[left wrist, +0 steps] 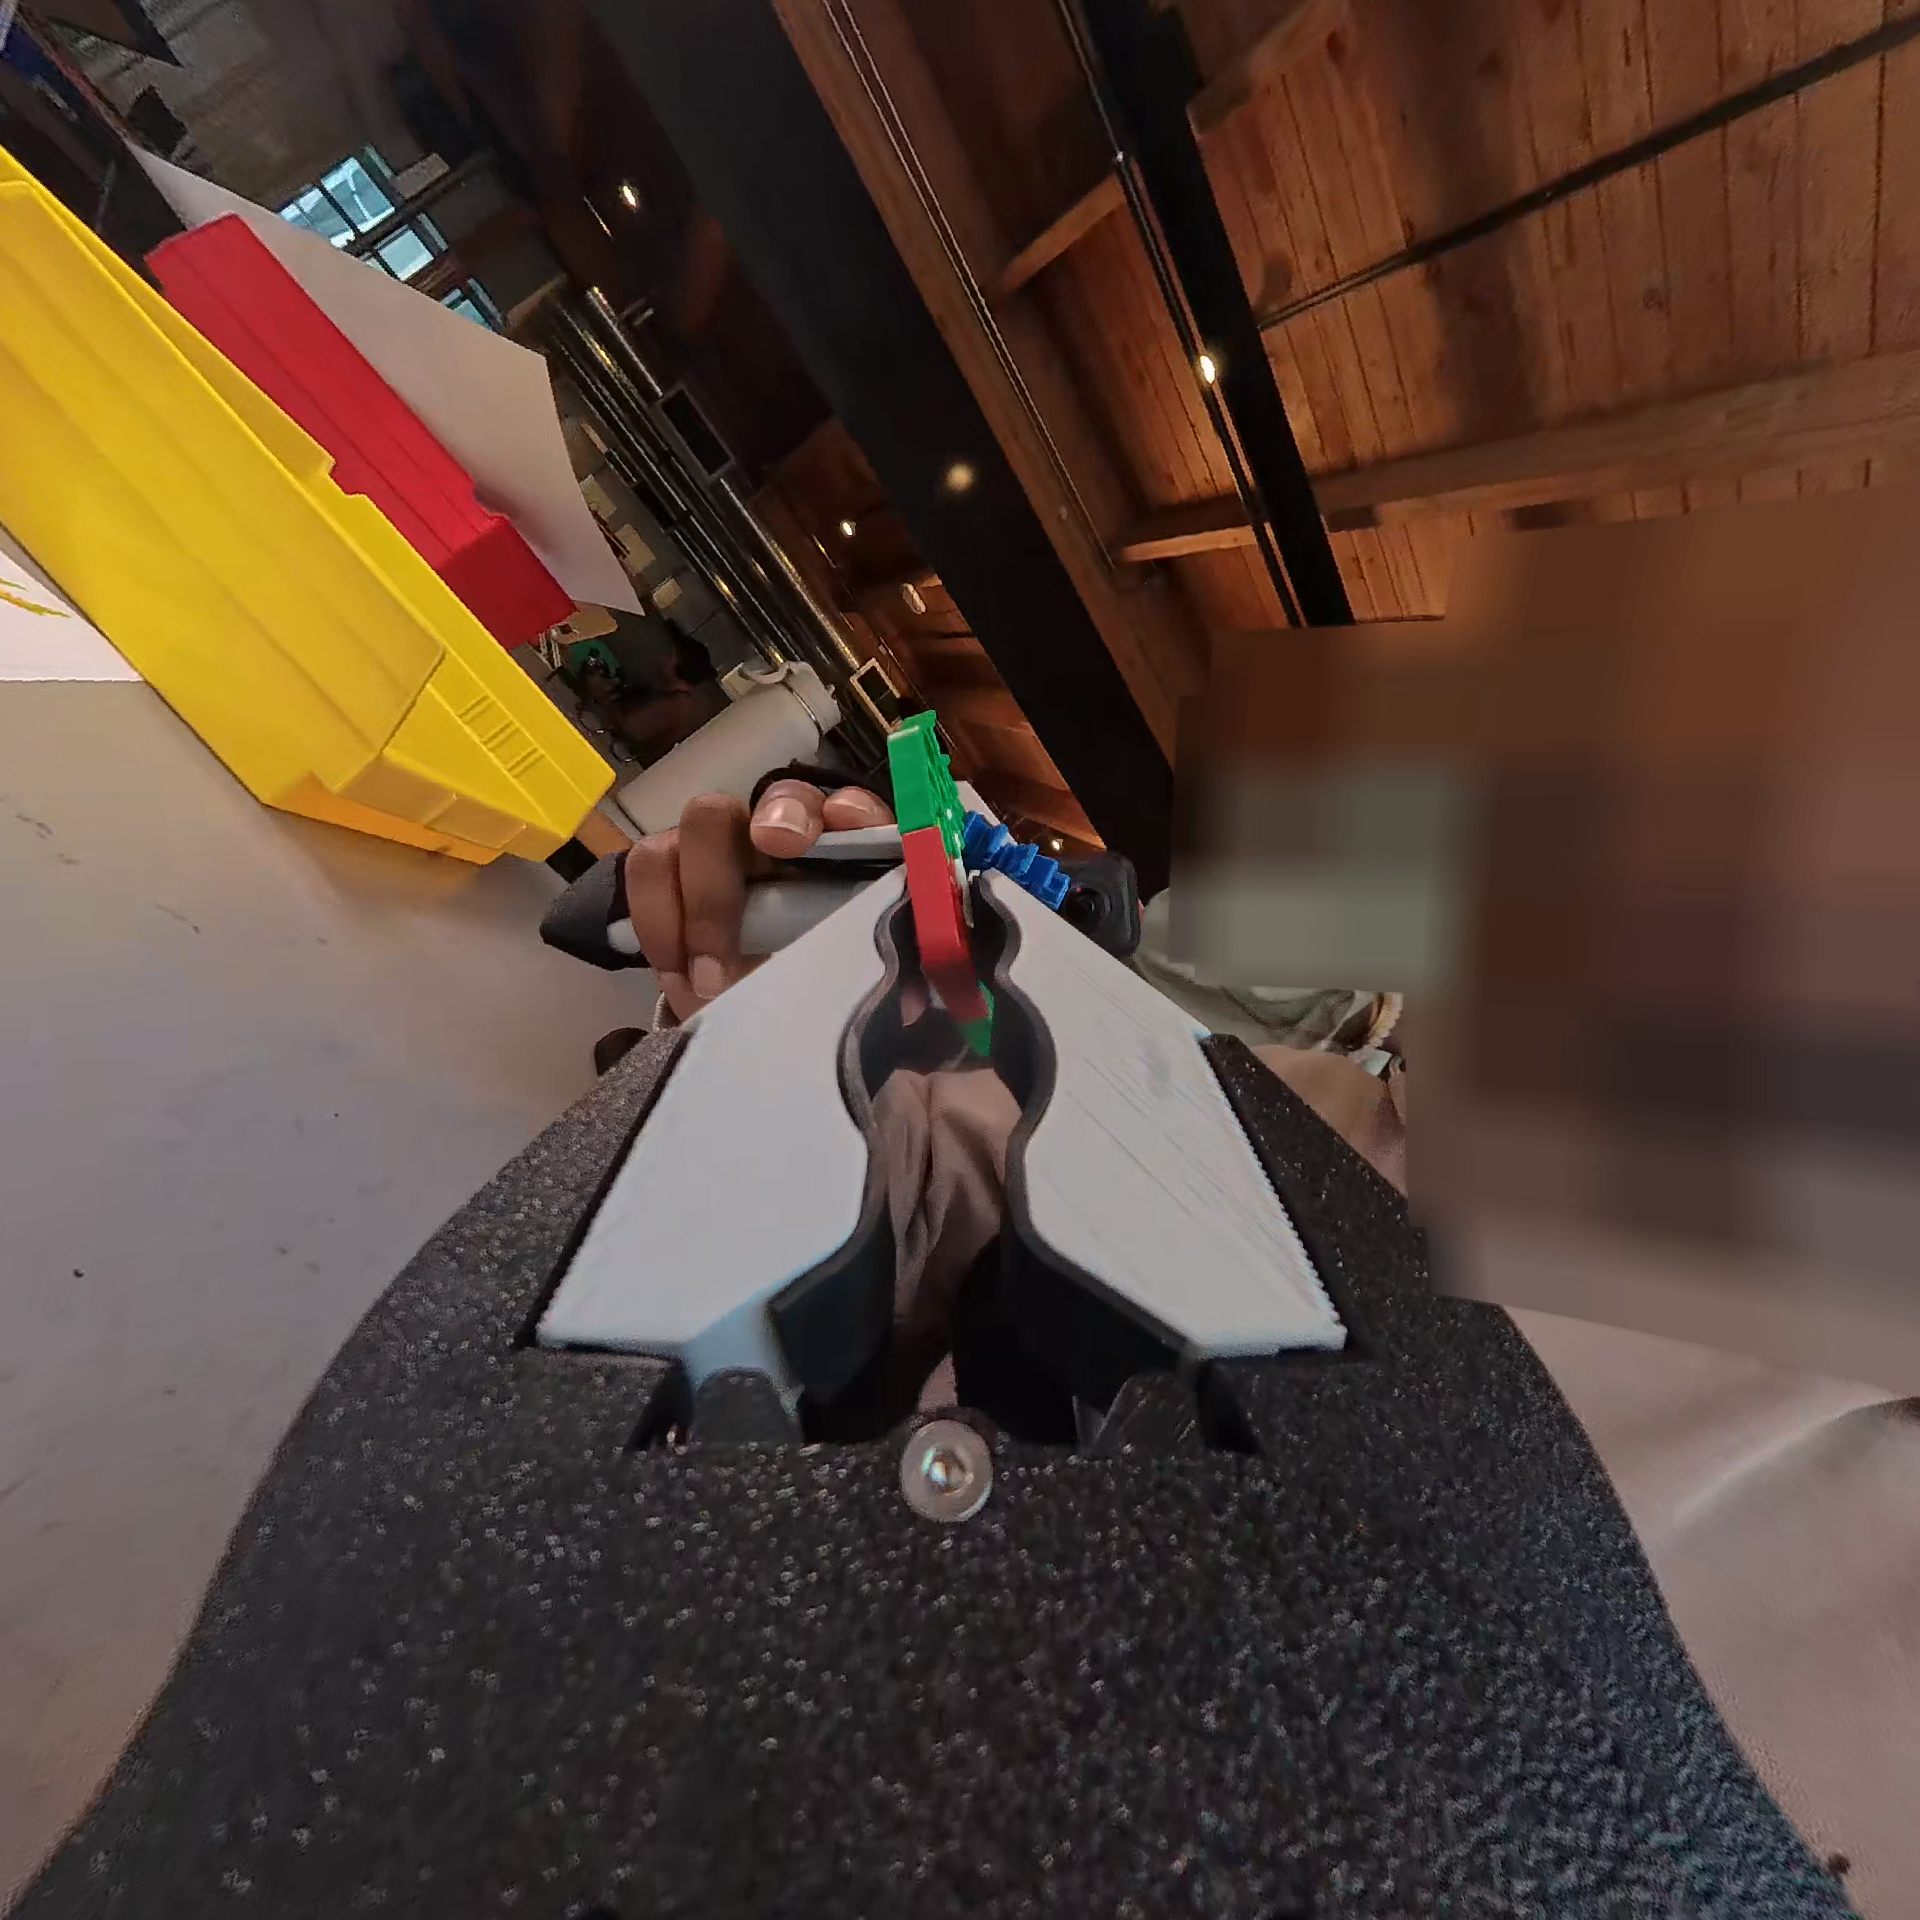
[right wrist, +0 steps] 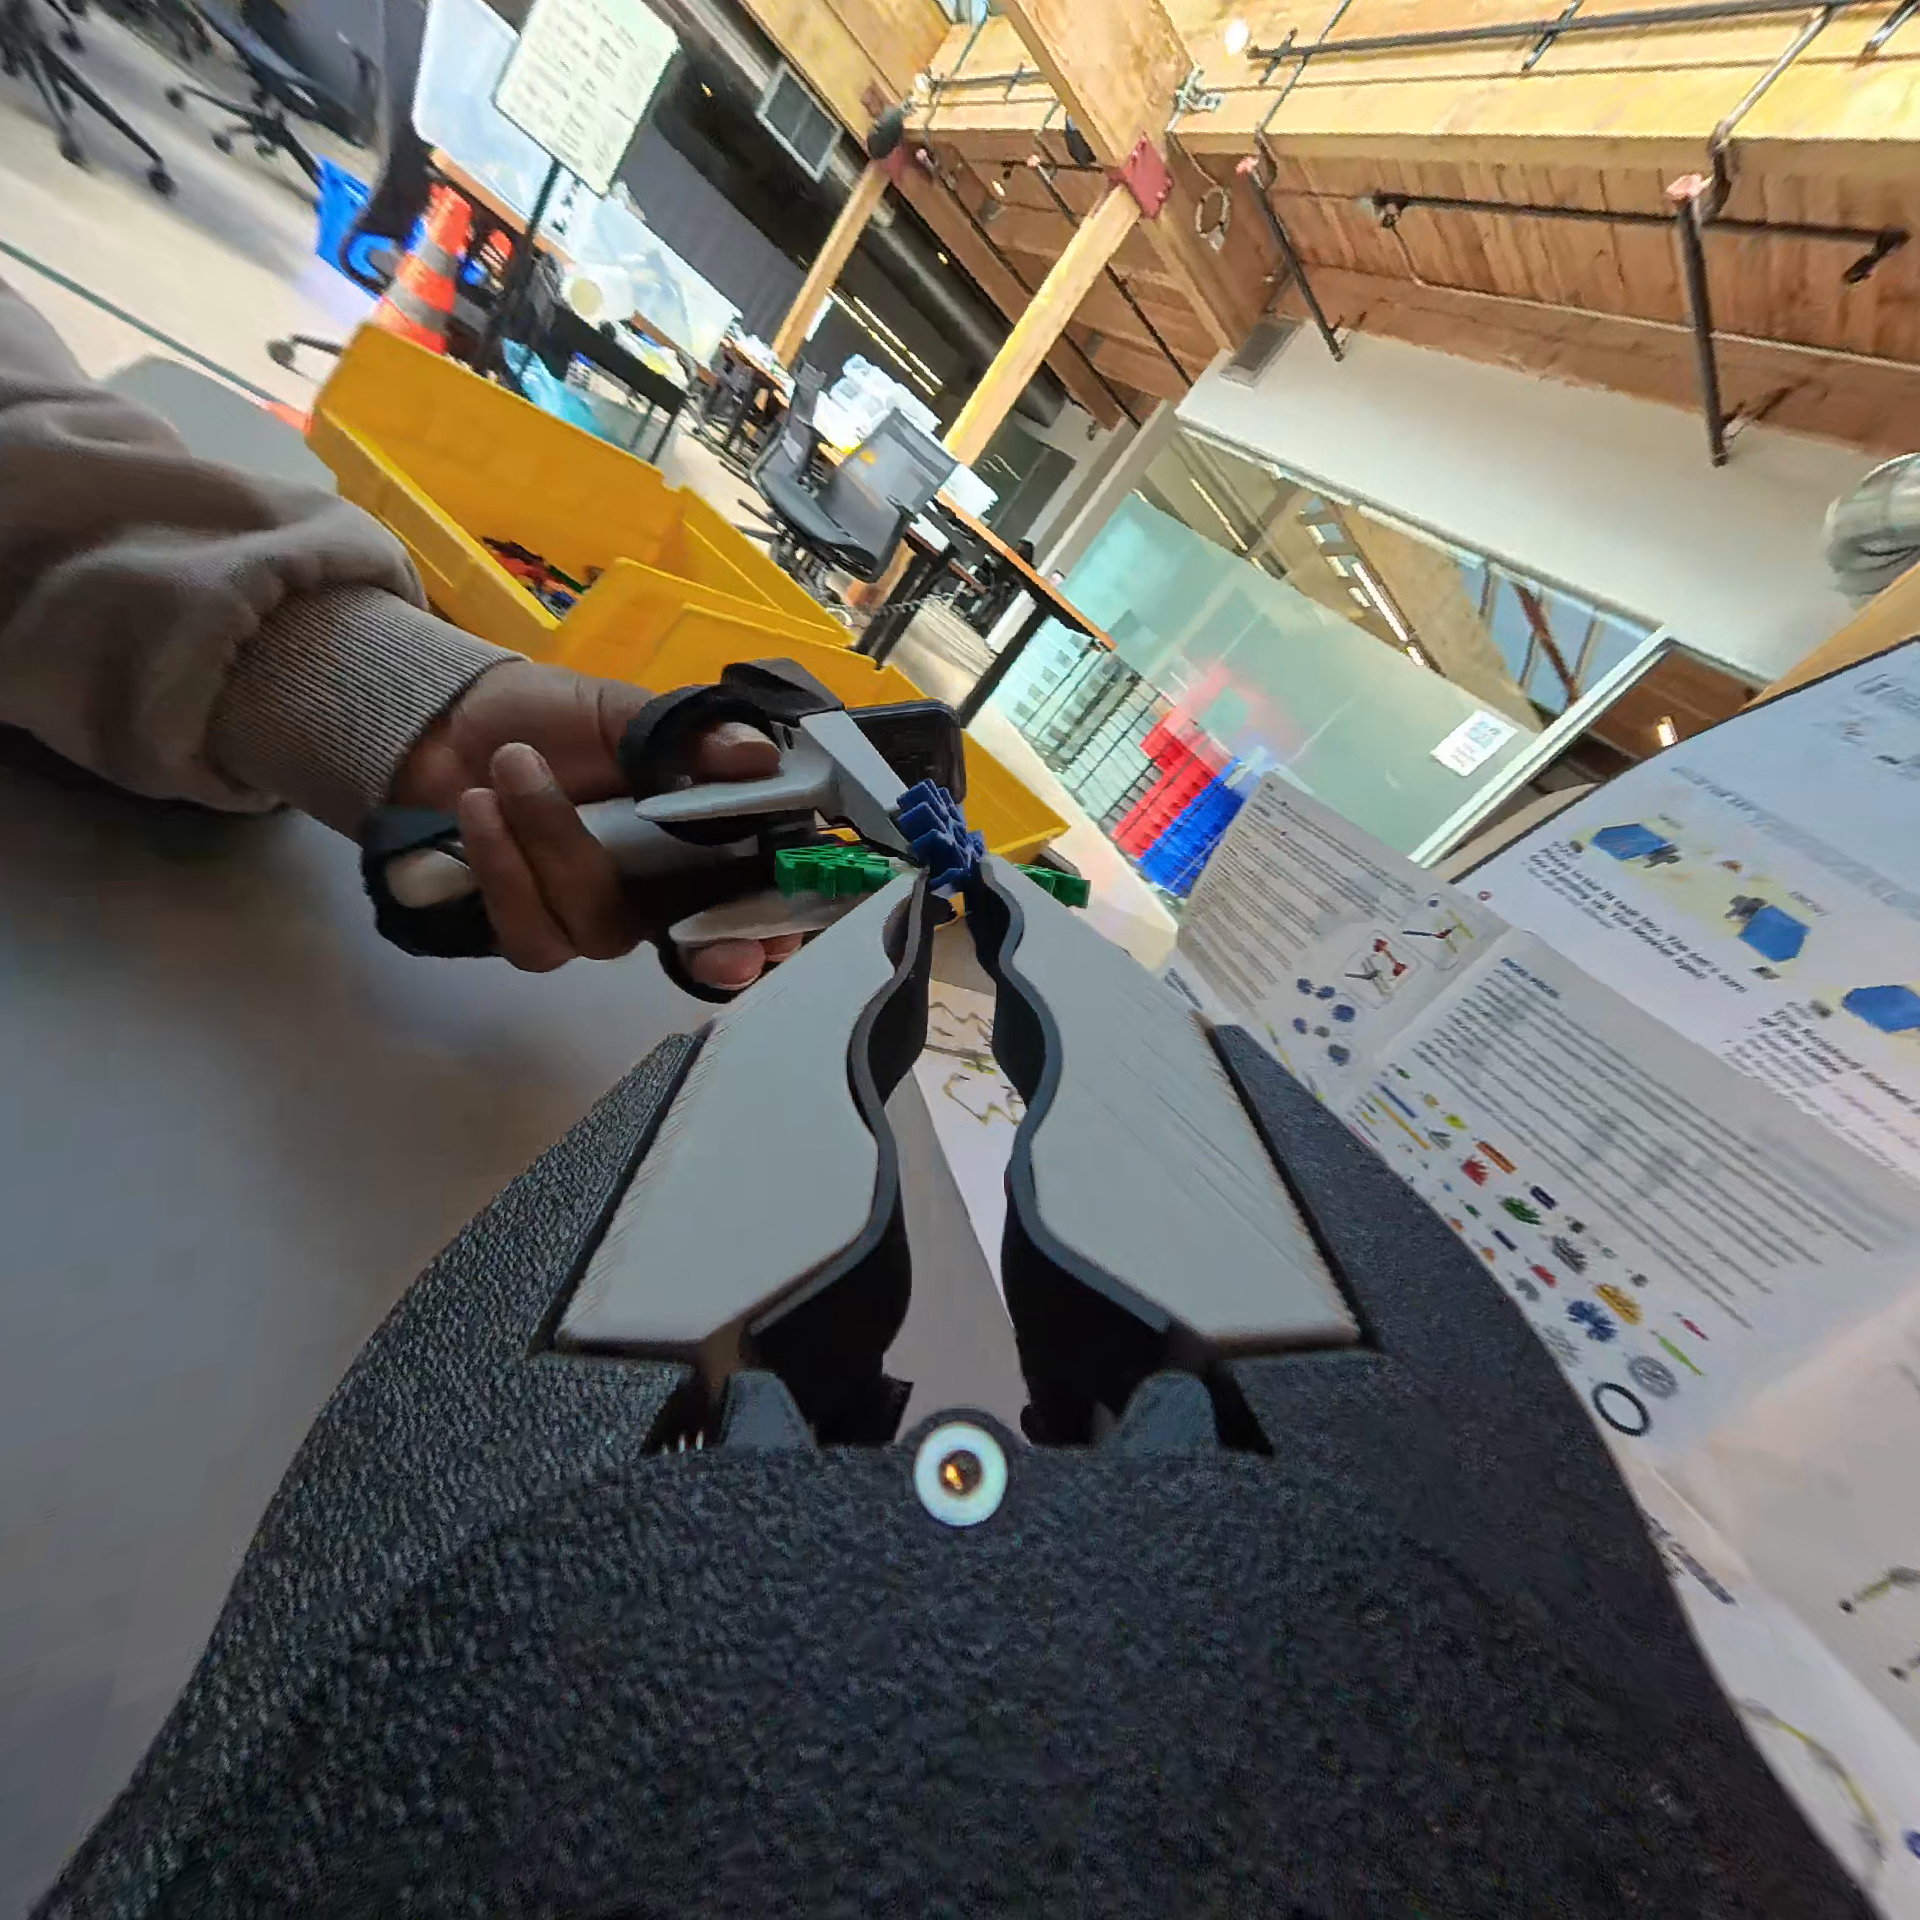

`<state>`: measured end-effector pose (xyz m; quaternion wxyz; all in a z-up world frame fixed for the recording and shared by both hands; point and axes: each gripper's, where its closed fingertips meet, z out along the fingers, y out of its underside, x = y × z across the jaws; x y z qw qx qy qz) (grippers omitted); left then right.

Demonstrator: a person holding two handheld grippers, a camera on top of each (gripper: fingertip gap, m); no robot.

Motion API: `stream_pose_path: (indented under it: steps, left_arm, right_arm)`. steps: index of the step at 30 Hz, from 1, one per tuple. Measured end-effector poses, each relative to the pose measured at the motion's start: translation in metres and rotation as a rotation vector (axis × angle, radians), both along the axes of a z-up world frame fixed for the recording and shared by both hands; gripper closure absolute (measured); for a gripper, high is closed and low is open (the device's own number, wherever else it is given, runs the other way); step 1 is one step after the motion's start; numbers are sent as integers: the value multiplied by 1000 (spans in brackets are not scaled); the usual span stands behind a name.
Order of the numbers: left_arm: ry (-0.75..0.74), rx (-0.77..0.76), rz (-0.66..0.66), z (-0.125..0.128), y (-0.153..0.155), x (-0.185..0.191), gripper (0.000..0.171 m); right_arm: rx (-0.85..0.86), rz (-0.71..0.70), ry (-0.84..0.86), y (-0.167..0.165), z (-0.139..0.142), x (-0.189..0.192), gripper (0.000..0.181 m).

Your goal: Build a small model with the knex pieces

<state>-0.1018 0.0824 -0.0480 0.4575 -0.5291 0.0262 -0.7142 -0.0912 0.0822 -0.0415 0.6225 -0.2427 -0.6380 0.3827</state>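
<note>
Plastic, hard and light — the small assembly held between the two grippers looks stiff and a bit slick, w/ thin snap joints that could pop apart if twisted. Left gripper (left wrist: 940,914) has its jaws narrowed onto a flat red piece (left wrist: 935,914) joined edge-on to a green piece (left wrist: 920,769). Right gripper (right wrist: 951,883) pinches a blue toothed gear (right wrist: 940,826) at its tips, right against the green piece (right wrist: 831,871). Best hold, I'd judge, is on the flat faces, not the teeth.

Beyond the assembly: yellow bins (right wrist: 499,488) on the table (right wrist: 208,1091), one w/ small mixed parts — too small to tell which. In the left wrist view, a red bin (left wrist: 343,416) sits behind a yellow bin (left wrist: 239,540); contents hidden. Printed instruction sheets (right wrist: 1507,1039) lie right of the assembly.
</note>
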Motion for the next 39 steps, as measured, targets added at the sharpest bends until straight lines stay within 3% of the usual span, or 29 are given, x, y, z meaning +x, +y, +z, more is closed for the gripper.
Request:
stream_pose_path:
  steps: [1,10,22,25,33,39]
  left_arm:
    - [24,18,-12,1,-3,1,166]
    - [290,114,-150,-15,-22,15,169]
    - [212,101,-111,-7,-20,9,168]
    - [190,85,-87,-7,-17,7,168]
    - [97,31,-74,-9,-9,6,168]
    - [146,68,-42,-9,-9,4,168]
  right_arm:
    - [-22,33,-25,-4,0,2,176]
    - [-48,211,-290,-17,-13,14,175]
    - [327,-48,-66,-9,-8,8,174]
    - [372,-134,-23,-1,-4,5,164]
    - [421,-152,-24,-1,-12,2,166]
    - [199,-103,-66,0,-12,-1,173]
